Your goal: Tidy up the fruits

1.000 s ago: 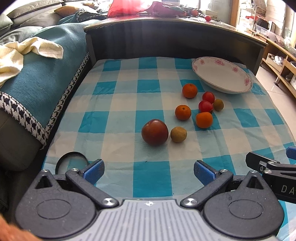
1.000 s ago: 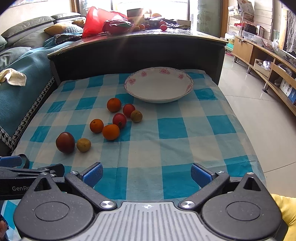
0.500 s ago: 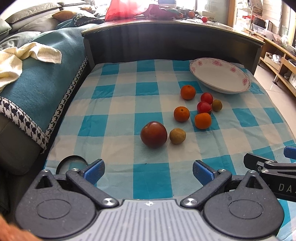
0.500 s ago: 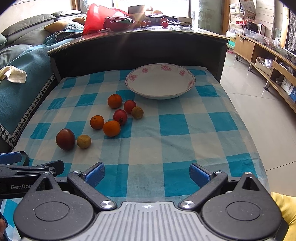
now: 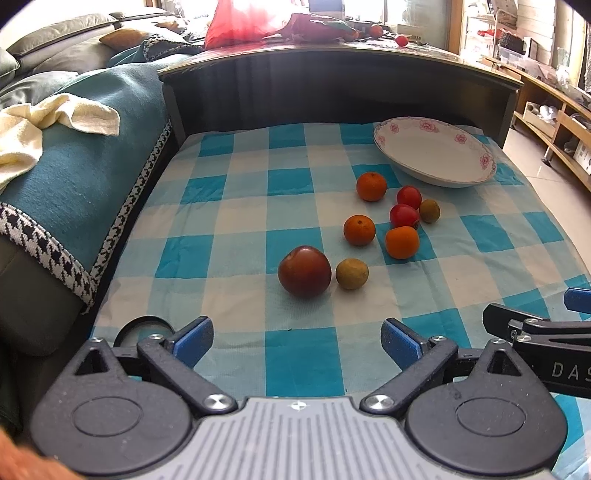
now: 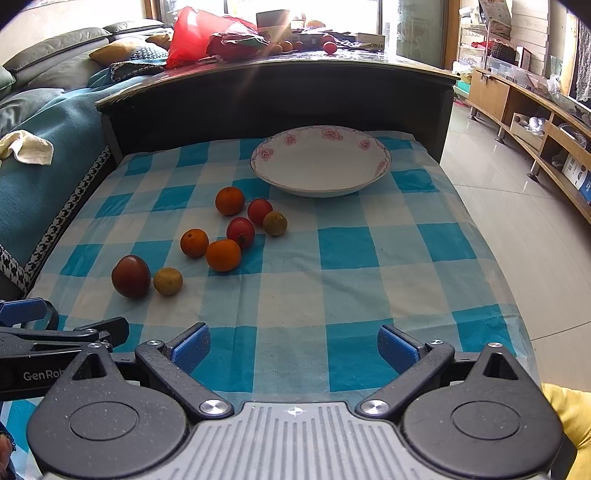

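Several fruits lie loose on the blue checked cloth (image 5: 295, 354): a dark red apple (image 5: 304, 271) (image 6: 130, 276), a yellowish fruit (image 5: 351, 273) (image 6: 168, 281) beside it, three oranges (image 5: 402, 242) (image 6: 223, 254), two small red fruits (image 5: 404, 215) (image 6: 240, 232) and a second yellowish fruit (image 5: 429, 210) (image 6: 274, 223). A white flowered plate (image 5: 436, 155) (image 6: 320, 160) stands empty behind them. My left gripper (image 5: 297, 341) is open and empty, just short of the apple. My right gripper (image 6: 293, 345) is open and empty at the near edge.
A dark raised counter (image 6: 280, 85) with a red bag (image 6: 199, 35) walls off the far side. A sofa with a teal blanket (image 5: 74, 162) and cream towel (image 5: 44, 122) lies left. Tiled floor (image 6: 517, 206) and wooden shelves lie right. A round lens (image 5: 144, 326) rests by the left fingers.
Both grippers have tilted and moved a little forward, so the fruits and plate sit slightly lower and nearer in view. Jaws stay open; no fruit has moved.
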`<state>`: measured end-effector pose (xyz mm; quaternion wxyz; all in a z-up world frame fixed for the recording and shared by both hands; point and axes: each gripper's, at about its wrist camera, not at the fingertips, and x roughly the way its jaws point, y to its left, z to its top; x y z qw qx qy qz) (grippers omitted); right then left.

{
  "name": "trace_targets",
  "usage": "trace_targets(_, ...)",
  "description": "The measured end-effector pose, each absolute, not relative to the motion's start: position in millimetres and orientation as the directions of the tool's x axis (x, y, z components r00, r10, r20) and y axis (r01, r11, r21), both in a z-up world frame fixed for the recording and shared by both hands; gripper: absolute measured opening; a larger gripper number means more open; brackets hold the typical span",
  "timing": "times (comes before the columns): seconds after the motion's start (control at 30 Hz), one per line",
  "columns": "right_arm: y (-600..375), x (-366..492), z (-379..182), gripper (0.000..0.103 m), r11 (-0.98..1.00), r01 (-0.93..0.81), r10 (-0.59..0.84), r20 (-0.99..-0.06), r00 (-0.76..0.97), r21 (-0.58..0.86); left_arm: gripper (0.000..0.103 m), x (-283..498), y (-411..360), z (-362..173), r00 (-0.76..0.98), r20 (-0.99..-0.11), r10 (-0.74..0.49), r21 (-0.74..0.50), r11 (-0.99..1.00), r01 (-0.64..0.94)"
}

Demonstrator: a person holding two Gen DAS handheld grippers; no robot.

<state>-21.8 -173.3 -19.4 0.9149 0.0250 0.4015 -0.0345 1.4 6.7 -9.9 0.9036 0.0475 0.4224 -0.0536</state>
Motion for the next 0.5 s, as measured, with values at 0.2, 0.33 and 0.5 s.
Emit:
trace_targets(0.2, -172.7, -21.5, -20.2, 0.091, 0.996, 0.082, -0.039, -0.738, 0.673, 0.022, 0.103, 1.4, 6.6, -9.7, 0.64, -0.767, -0.055, 0.044, 0.99, 0.137)
trace_targets(0.33, -172.4, -20.1, -20.8, 0.091, 0.997, 0.076, -0.028, -0.742, 0.67, 0.032, 0.103, 2.1, 8.7, -10.8, 0.639, -0.767, -0.051, 0.045, 0.99, 0.133)
trace_targets(0.5, -169.3, -18.9, -22.4, 0.091, 0.997, 0.065, -0.015, -0.745, 0.667, 0.039, 0.103, 2.3, 13.1, -11.5, 0.643, -0.764, -0.048, 0.045, 0.991, 0.127)
